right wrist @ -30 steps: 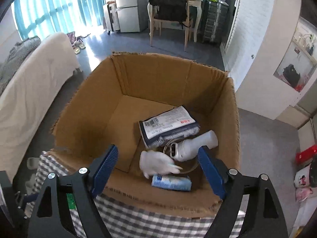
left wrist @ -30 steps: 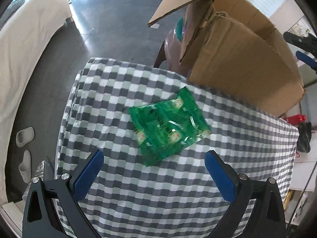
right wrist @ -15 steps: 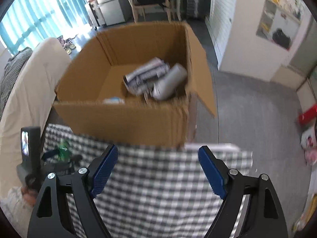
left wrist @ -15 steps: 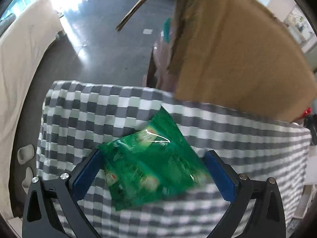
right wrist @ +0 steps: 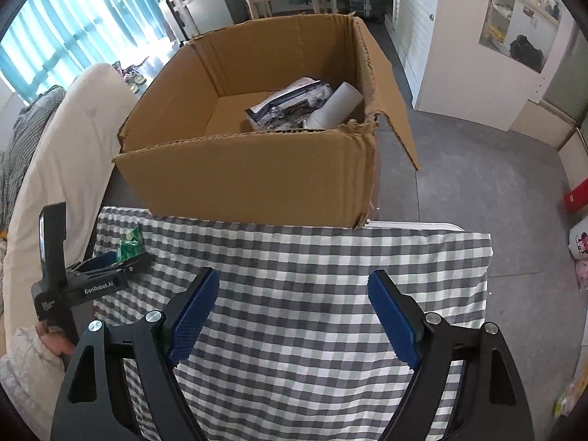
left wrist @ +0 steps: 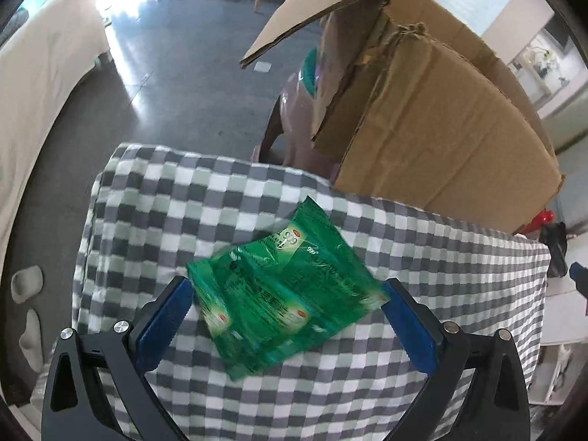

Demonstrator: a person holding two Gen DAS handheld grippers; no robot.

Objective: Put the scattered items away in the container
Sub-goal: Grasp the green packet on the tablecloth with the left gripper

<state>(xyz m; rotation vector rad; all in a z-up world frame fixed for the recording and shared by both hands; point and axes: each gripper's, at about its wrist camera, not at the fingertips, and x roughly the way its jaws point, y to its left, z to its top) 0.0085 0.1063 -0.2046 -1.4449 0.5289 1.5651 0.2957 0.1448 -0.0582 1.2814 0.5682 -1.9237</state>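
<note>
Left gripper [left wrist: 286, 294] straddled the crinkly green foil packet [left wrist: 283, 286] near the bench's left edge, jaws wide; right gripper [right wrist: 294, 312] hovered wide, empty. Next: squeeze, lift to the brown cardboard box [right wrist: 257, 172].

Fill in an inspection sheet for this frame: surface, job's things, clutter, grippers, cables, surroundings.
Surface: checked cloth covers the table; bare apart from one packet.
Job's things: green packet lies on the cloth at its left end; open cardboard box stands beyond the far edge and holds a printed pouch and a white bottle.
Clutter: nothing seen.
Grippers: left hand-held gripper open, pads either side of the packet, not pressing; right hand-held gripper open, nothing between its pads, over bare cloth.
Cables: nothing seen.
Surroundings: pale sofa to the left, grey floor, slippers on the floor.
</note>
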